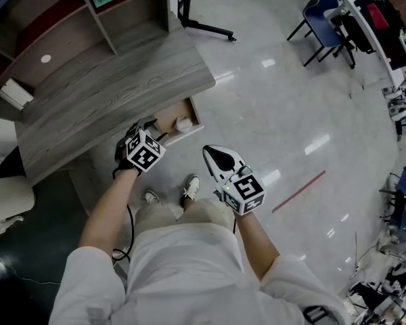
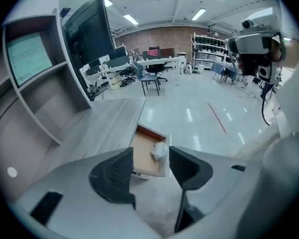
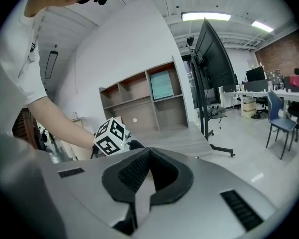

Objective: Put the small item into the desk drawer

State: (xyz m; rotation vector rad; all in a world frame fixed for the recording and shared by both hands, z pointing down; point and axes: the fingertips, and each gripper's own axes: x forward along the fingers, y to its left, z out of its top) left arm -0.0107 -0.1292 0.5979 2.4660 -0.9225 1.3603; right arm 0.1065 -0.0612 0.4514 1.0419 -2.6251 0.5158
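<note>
Left claw [image 2: 151, 167] has its jaws wide apart w/ nothing clamped. Thru the gap the small item [image 2: 159, 151], a white crumpled-looking lump, lies inside the open drawer [image 2: 142, 156], against one side wall. Right claw [image 3: 148, 153] has its jaws pressed together, empty, held back from the desk [image 1: 115, 93] beside the person's legs. So the drop itself looks done, imo. What's left, if anything, is pulling back and maybe pushing the drawer shut, tho the task doesn't ask for that.
</note>
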